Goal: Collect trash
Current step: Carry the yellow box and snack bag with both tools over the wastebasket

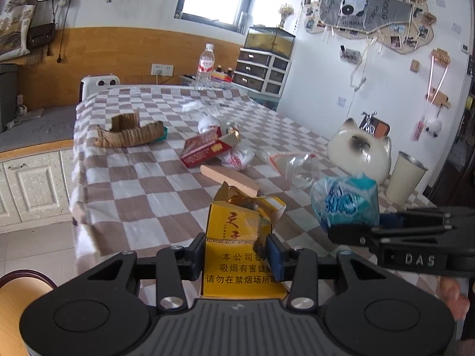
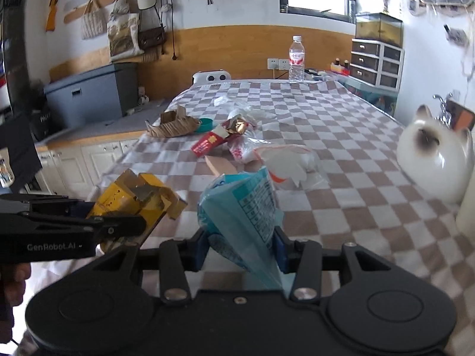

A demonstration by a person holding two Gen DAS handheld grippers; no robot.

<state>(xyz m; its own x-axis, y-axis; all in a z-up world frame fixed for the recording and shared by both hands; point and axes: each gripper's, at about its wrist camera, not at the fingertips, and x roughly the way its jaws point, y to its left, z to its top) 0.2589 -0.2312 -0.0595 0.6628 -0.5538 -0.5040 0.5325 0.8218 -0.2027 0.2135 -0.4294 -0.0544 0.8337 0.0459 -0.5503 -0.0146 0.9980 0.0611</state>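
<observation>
My left gripper [image 1: 236, 256] is shut on a torn yellow cigarette pack [image 1: 237, 237], held above the near edge of the checkered table [image 1: 142, 178]; the pack also shows in the right wrist view [image 2: 133, 198]. My right gripper [image 2: 240, 246] is shut on a blue plastic tissue wrapper [image 2: 240, 204], which shows in the left wrist view [image 1: 347, 204] too. On the table lie a red cigarette pack [image 1: 204, 148], crumpled white plastic bags [image 1: 237, 157], a clear bag with orange trim [image 2: 288, 160], a torn cardboard piece [image 1: 130, 133] and a tan wooden block [image 1: 228, 178].
A white cat-shaped jar [image 1: 359, 151] and a cream cup [image 1: 405, 178] stand at the table's right edge. A water bottle [image 1: 206, 65] stands at the far end. A brown round bin rim [image 1: 17, 296] shows at lower left. White cabinets [image 1: 29, 184] are on the left.
</observation>
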